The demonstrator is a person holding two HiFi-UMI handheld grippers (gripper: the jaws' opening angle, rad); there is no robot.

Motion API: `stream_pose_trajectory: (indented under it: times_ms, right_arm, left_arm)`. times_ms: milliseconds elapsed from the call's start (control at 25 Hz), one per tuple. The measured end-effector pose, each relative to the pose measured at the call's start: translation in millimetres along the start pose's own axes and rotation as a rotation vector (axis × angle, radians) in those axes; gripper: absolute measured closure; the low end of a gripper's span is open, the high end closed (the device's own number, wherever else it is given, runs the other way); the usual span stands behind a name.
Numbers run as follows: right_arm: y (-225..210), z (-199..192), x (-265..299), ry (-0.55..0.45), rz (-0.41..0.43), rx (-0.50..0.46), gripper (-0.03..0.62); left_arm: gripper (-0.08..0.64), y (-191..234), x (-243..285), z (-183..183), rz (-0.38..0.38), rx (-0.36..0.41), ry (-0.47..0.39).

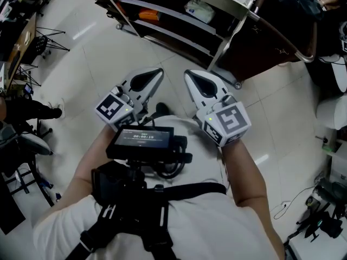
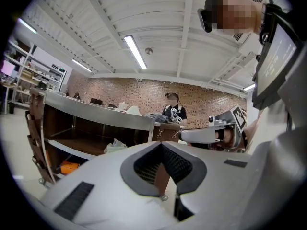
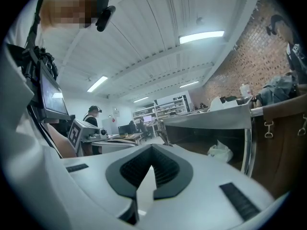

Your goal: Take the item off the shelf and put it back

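Head view: the left gripper (image 1: 154,75) and right gripper (image 1: 191,77) are held side by side near the chest, tips pointing at the far shelf (image 1: 179,28). Both are well apart from it, with bare floor (image 1: 108,53) between. A white bag (image 1: 199,10) lies on one tier and an orange item (image 1: 147,15) sits further left.

Left gripper view: the claw is clenched on nothing. The shelf (image 2: 96,123) stands far left, with the bag (image 2: 115,146) on its middle tier and the orange item (image 2: 69,167) on the tier below.

Right gripper view: this claw is also clenched and empty. The shelf (image 3: 211,128) stands to the right with the bag (image 3: 220,152) inside.

Judging from this, the take has not begun, and I cannot tell which item is meant. The next move calls for stepping closer, releasing one claw, and lining it up on the chosen item under the top board.
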State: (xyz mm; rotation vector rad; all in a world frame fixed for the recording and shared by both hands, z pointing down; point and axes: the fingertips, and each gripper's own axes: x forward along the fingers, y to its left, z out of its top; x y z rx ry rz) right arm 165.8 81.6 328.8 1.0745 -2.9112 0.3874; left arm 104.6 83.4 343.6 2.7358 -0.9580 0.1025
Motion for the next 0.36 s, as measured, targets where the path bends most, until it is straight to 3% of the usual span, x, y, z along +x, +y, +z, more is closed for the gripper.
stream_pose_trajectory:
  times_ms: [360]
  right_arm:
    - [-1.5,3.7,4.4,-0.006,0.040,-0.017,0.592]
  left_arm:
    - [0.554,3.7,6.2,0.7,0.019,-0.002,0.007]
